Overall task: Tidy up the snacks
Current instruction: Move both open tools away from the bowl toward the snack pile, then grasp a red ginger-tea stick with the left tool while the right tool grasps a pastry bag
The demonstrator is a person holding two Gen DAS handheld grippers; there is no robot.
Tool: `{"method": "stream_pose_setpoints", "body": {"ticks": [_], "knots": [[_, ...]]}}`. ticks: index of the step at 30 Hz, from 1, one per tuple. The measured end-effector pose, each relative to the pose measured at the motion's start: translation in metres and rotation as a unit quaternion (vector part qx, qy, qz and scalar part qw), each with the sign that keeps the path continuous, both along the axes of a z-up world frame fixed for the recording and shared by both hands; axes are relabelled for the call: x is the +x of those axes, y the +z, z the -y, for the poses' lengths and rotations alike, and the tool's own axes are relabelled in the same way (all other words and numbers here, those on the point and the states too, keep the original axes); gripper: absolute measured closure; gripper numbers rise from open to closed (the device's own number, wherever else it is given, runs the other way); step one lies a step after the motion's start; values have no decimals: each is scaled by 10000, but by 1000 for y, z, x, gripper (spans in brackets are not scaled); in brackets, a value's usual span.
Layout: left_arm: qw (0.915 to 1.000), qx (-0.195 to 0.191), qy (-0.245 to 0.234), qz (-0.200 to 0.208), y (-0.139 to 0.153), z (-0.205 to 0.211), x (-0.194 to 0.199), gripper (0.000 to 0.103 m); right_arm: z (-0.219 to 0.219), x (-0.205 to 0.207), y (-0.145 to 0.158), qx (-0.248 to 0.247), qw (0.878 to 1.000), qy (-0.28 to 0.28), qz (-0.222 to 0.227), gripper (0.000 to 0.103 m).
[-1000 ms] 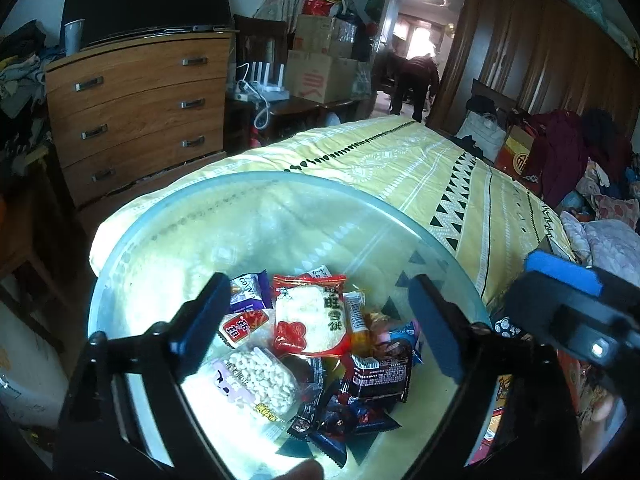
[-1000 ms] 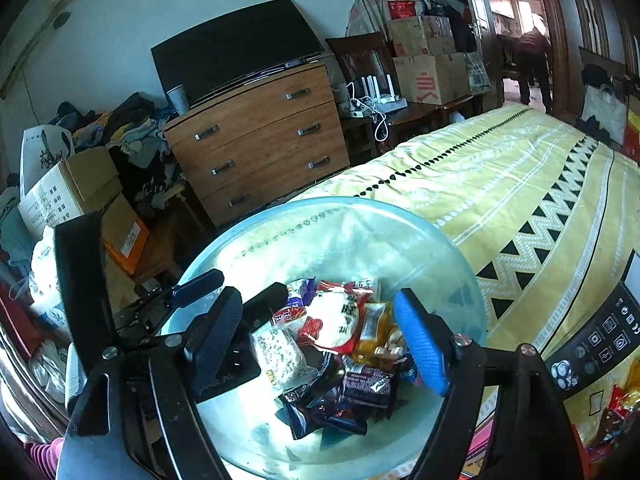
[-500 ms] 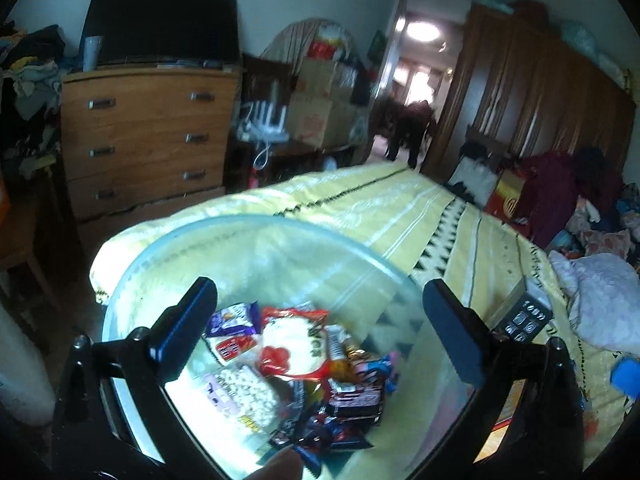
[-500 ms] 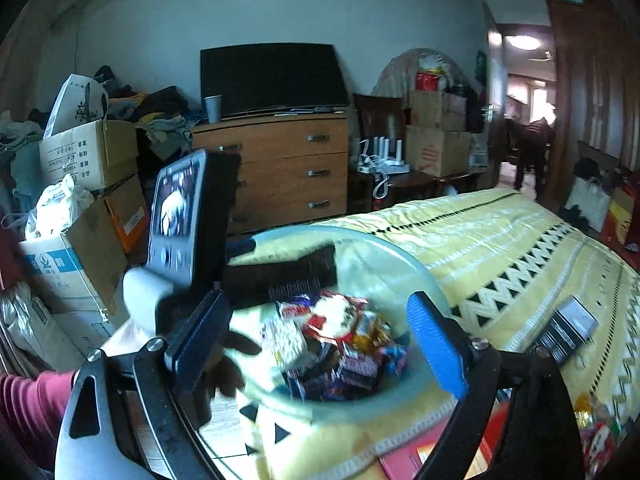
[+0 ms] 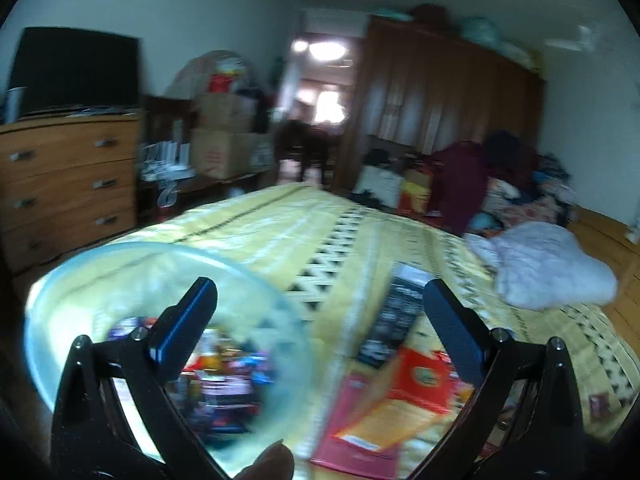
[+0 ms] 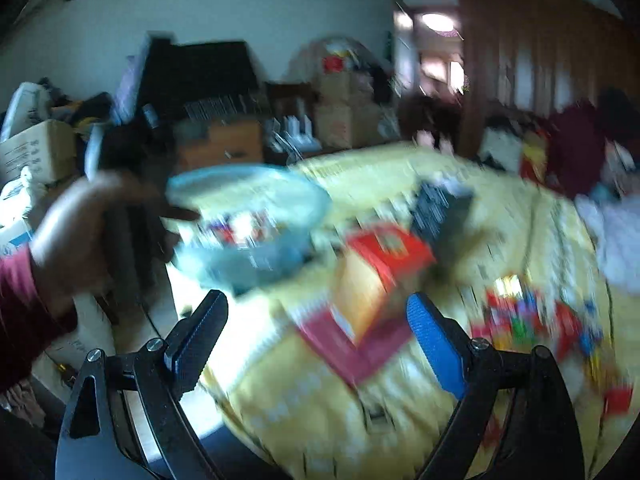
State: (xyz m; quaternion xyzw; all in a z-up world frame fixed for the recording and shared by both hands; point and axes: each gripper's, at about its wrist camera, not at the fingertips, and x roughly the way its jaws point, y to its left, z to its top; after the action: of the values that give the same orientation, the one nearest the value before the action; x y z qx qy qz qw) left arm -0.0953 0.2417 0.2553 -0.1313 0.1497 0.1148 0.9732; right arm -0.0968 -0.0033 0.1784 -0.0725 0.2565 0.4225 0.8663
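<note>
A round, pale-blue translucent plastic bowl (image 5: 120, 280) holding a heap of wrapped snacks (image 5: 224, 376) sits at the near left corner of a bed covered by a yellow spread with black triangle bands (image 5: 304, 232). Beside the bowl, toward the middle of the near edge, lie a red and orange flat packet (image 5: 404, 388) on a dark-red flat folder (image 5: 352, 432), and just past them a black remote control (image 5: 394, 320). More loose snack packets (image 6: 532, 320), too blurred to tell apart, are scattered further right along the near edge, well apart from the bowl.

The left gripper (image 5: 316, 328) stands at its widest with nothing between its jaws; one finger shows in front of the bowl. The right gripper (image 6: 316, 332) has just been spreading and is wide too, nothing between its jaws, over the bed's near edge. In the right wrist view a hand (image 6: 80, 232) with a dark-red sleeve (image 6: 20, 312) shows left of the bowl.

A white crumpled quilt (image 5: 548, 268) lies at the right edge of the bed.
</note>
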Motion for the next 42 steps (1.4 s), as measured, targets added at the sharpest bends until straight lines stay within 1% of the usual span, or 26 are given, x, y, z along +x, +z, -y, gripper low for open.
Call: {"method": "stream_pose_setpoints", "body": {"ticks": [2,5,6,8,10,11,12,13,14,15,17,18,21,23,26,29,30,31,32,34,35,37,38,40,41,42], "knots": [[9995,50,-309,-45,-1,21,6,0,23,1,-18,-61,9992,-234,-316,10],[9967,90,-757,-274,-8,54,20,0,51,4,-42,-175,9948,-368,-930,10],[9947,91,-952,-387,-11,67,25,0,63,6,-52,-192,9925,-402,-1136,10],[9887,105,-1361,-624,-20,94,32,0,80,8,-62,-200,9894,-501,-1347,10],[9790,195,-1814,-905,-34,127,39,0,100,12,-74,-119,9852,-629,-1588,10],[9701,118,-2148,-1125,-47,146,46,0,110,14,-80,-83,9826,-699,-1721,10],[9627,-11,-2345,-1349,-58,158,51,0,120,17,-87,-59,9806,-763,-1804,10],[9538,-150,-2502,-1656,-73,168,58,0,126,17,-91,-51,9790,-826,-1864,10],[9424,-304,-2618,-2057,-94,179,69,0,135,20,-97,-41,9771,-889,-1935,10],[9353,-377,-2610,-2360,-111,186,75,2,143,21,-103,-13,9746,-946,-2032,10],[9264,-451,-2480,-2796,-138,192,82,8,156,26,-112,73,9703,-1073,-2168,10],[9240,-442,-2440,-2910,-145,194,82,9,163,33,-119,118,9682,-1136,-2227,10],[9249,-135,-2293,-3030,-155,196,71,9,179,64,-143,205,9604,-1339,-2435,12],[9264,-25,-2136,-3100,-155,190,62,9,176,89,-157,258,9566,-1264,-2614,18],[9292,20,-1918,-3160,-152,178,53,9,153,123,-158,255,9638,-899,-2495,21],[9343,140,-1863,-3037,-141,174,45,9,130,150,-155,150,9718,-759,-2228,21],[9350,139,-1865,-3012,-140,174,45,9,123,162,-158,28,9725,-849,-2169,21],[9355,112,-1863,-2999,-140,174,46,9,118,170,-162,-40,9704,-894,-2244,21],[9357,50,-1848,-3005,-139,171,46,9,113,176,-169,-87,9656,-896,-2440,22],[9357,-30,-1825,-3019,-141,170,49,9,104,172,-176,-134,9608,-807,-2650,23],[9355,-46,-1829,-3021,-142,169,49,9,99,161,-173,-43,9579,-605,-2807,22],[9355,-60,-1860,-3004,-144,170,49,8,106,140,-159,688,9483,-112,-3096,25],[9343,-68,-1907,-3010,-147,171,50,8,112,127,-150,829,9500,-83,-3010,27],[9301,-112,-1990,-3086,-154,176,54,8,122,112,-140,487,9642,-412,-2574,27],[9262,-178,-2065,-3149,-160,179,57,8,127,107,-138,388,9666,-544,-2474,27],[9217,-245,-2161,-3212,-166,184,61,8,138,103,-137,408,9657,-663,-2478,27]]}}
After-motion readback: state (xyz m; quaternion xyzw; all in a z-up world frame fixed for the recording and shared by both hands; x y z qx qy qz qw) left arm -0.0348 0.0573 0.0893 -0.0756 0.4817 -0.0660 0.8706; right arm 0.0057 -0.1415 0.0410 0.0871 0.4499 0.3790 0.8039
